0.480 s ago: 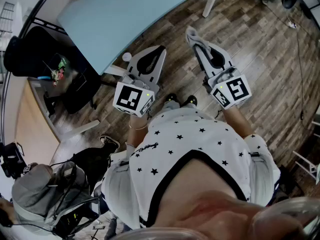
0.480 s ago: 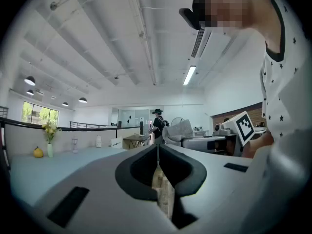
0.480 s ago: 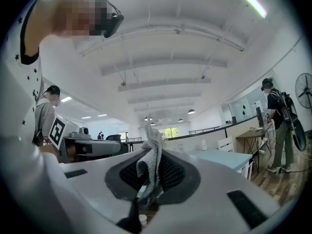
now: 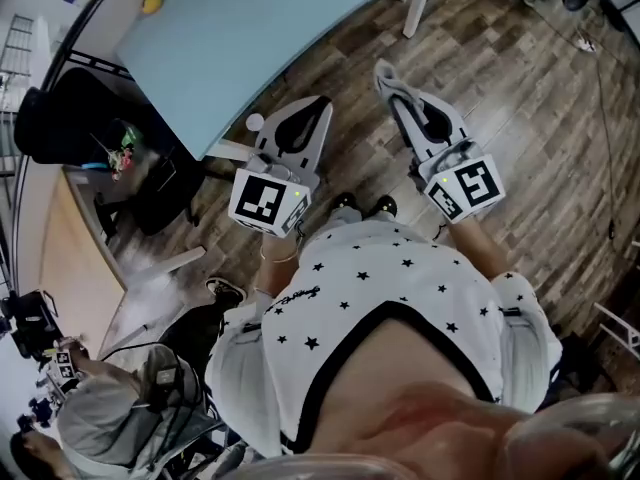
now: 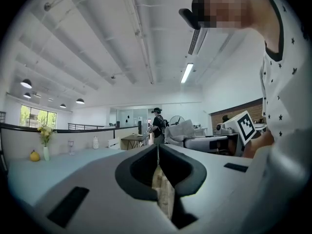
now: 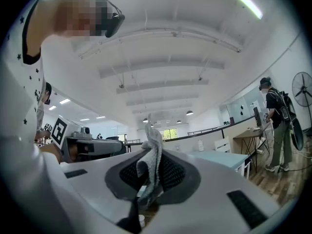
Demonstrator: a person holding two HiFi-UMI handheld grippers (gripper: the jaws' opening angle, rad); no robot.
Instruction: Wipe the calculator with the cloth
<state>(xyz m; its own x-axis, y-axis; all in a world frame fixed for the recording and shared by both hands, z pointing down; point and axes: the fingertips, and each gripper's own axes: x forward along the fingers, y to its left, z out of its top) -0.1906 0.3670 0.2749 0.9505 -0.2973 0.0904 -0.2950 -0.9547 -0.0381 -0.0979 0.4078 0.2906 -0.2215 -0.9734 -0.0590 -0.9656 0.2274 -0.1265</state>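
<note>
One grey cloth [image 6: 152, 155], nipped between right gripper [image 4: 390, 83] fingers, its length running along them past the tips, left gripper [image 4: 321, 103] fingers closed together, empty

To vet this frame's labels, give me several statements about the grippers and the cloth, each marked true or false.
The right gripper is shut on the cloth. True.
The left gripper grips a second cloth. False: its jaws are together with nothing between them.
In the head view both grippers show against the wooden floor, beside the blue table. True.
The cloth lies spread on the table. False: it is pinched in the right gripper's jaws.
</note>
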